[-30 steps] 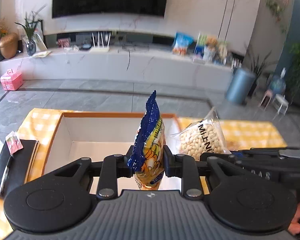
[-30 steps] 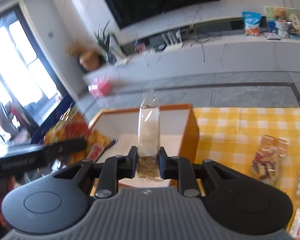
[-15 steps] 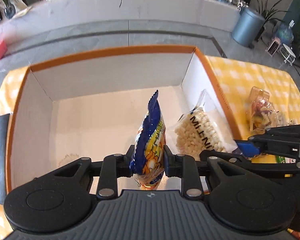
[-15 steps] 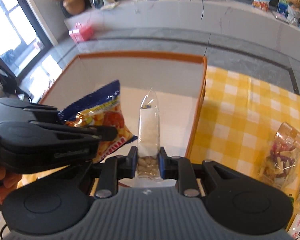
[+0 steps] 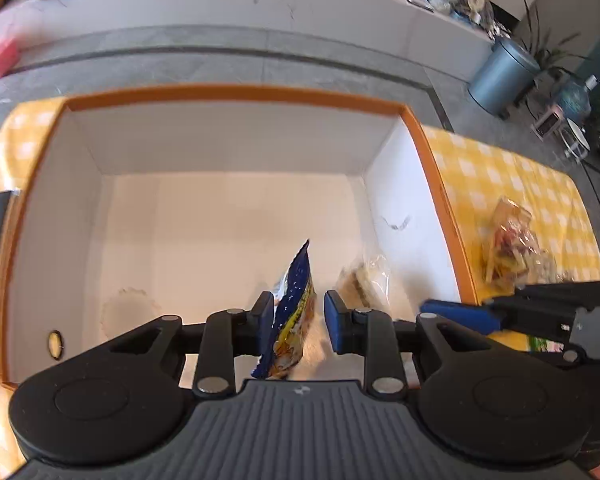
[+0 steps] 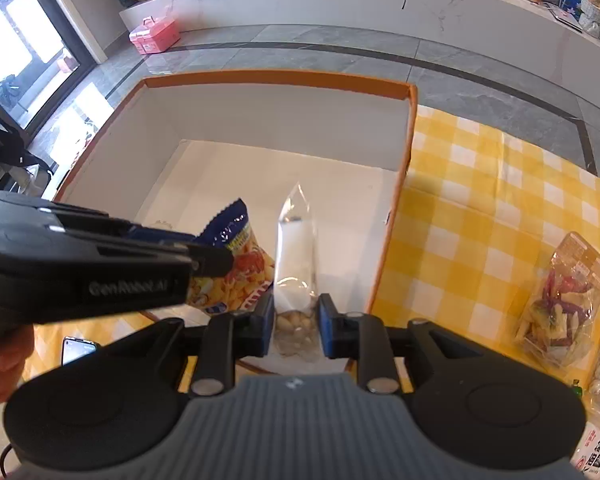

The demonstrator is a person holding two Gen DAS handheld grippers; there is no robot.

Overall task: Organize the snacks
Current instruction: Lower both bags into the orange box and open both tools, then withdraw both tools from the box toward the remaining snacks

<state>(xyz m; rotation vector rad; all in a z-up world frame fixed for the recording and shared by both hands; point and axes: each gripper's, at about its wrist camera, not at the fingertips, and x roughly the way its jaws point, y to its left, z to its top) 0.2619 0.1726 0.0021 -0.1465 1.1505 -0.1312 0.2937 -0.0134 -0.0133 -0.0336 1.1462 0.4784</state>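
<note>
Orange-rimmed box (image 5: 236, 94): chip bag (image 5: 292, 312) and clear nut bag (image 6: 296, 264) inside, at six o'clock. Left gripper (image 5: 296, 320) and right gripper (image 6: 296, 320): fingers spread, bags between them, contact unclear. Nut bag blurred in left view.

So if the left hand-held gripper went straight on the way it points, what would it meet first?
Probably the white floor of the orange-rimmed box; the chip bag sits loose between its opened jaws. Depth unclear.

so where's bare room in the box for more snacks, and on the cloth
The box floor lies bare from its left wall to its far wall. Its near-right corner is crowded by the blue chip bag and clear nut bag. The yellow cloth is bare beside the box wall; its right edge holds the mixed-snack bag.
</note>
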